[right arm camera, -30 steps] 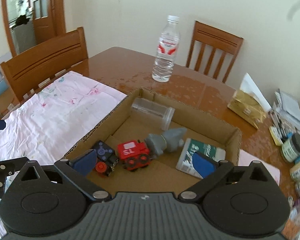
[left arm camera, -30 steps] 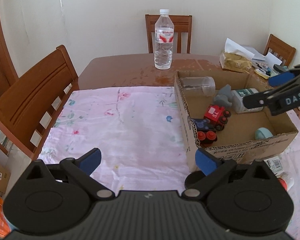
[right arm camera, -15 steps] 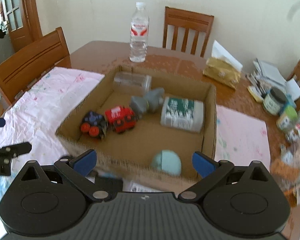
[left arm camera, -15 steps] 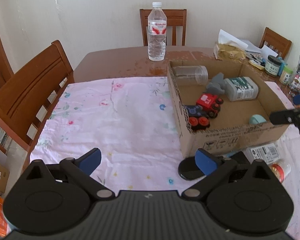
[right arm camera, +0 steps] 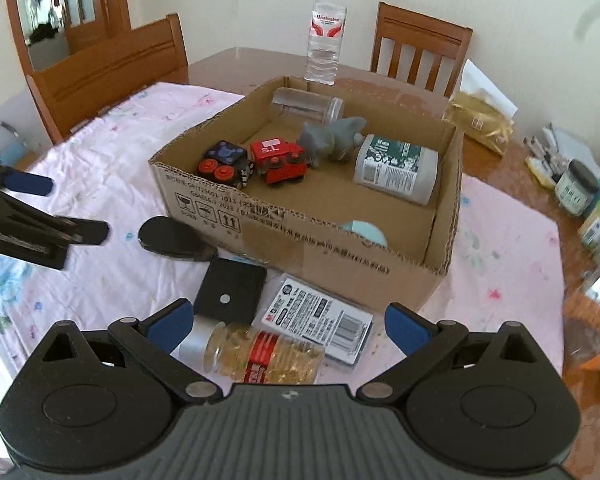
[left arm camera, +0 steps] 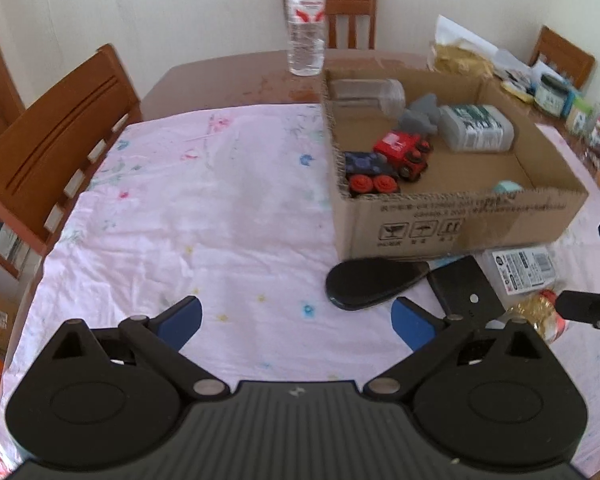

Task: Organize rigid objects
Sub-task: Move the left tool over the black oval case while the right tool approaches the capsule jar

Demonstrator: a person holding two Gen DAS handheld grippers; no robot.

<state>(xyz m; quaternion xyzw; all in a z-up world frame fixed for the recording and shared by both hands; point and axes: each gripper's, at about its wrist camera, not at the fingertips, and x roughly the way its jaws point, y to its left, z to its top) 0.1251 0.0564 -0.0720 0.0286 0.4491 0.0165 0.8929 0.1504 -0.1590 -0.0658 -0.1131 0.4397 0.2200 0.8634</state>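
A cardboard box (right arm camera: 300,236) (left arm camera: 460,224) on the pink cloth holds a red toy train (right arm camera: 280,160), a dark toy car (right arm camera: 224,162), a grey figure (right arm camera: 328,140), a clear jar (right arm camera: 306,104), a white bottle (right arm camera: 396,168) and a teal ball (right arm camera: 364,230). In front of it lie a black oval piece (right arm camera: 168,236) (left arm camera: 372,282), a black square block (right arm camera: 230,290), a flat labelled pack (right arm camera: 320,316) and an amber jar (right arm camera: 264,354) on its side. My right gripper (right arm camera: 286,320) is open just above the amber jar. My left gripper (left arm camera: 296,318) is open and empty over the cloth.
A water bottle (right arm camera: 326,32) stands on the brown table behind the box. Wooden chairs (left arm camera: 56,136) stand at the left and far sides. Jars and packets (right arm camera: 580,188) crowd the table's right side. A gold bag (right arm camera: 480,120) lies behind the box.
Both grippers have pulled back from the box toward the near table edge. The right gripper has come down over the loose items in front of the box. Both stay open.
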